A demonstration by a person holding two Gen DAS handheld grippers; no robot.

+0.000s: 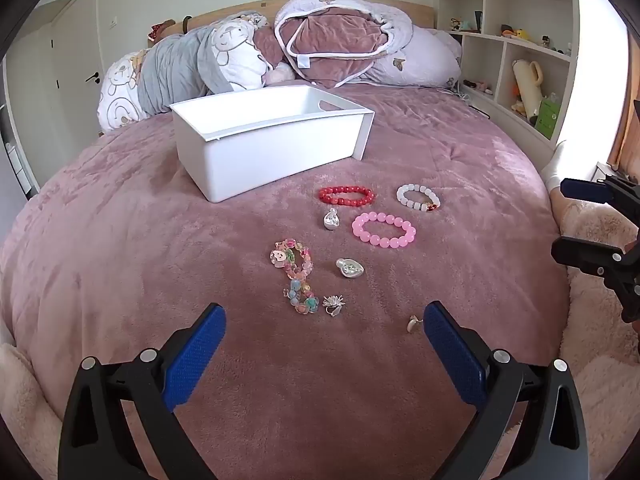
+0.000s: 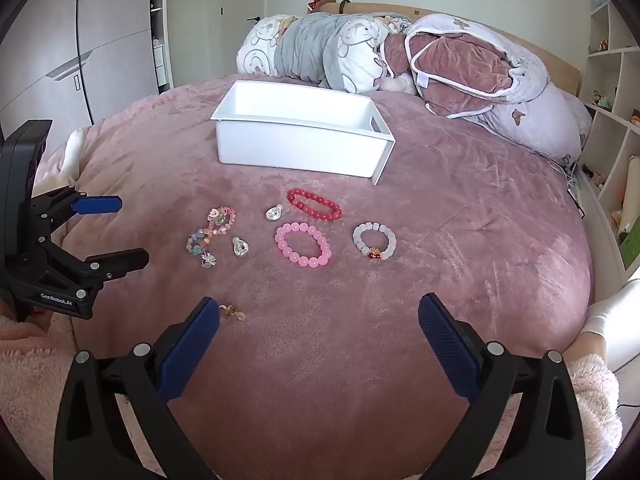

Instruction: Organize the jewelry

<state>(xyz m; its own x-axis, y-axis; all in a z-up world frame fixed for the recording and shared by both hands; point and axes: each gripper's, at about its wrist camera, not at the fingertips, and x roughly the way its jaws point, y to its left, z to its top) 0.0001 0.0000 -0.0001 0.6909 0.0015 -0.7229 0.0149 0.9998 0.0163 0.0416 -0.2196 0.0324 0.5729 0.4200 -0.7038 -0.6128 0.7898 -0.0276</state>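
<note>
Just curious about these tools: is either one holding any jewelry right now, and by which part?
Nothing is held. The left hand-held gripper and right hand-held gripper are both open above the pink plush bedspread.

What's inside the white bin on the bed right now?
The white bin shows only bare inner walls; no jewelry visible. Its floor is hidden behind the near wall, so I can't say it's empty.
</note>
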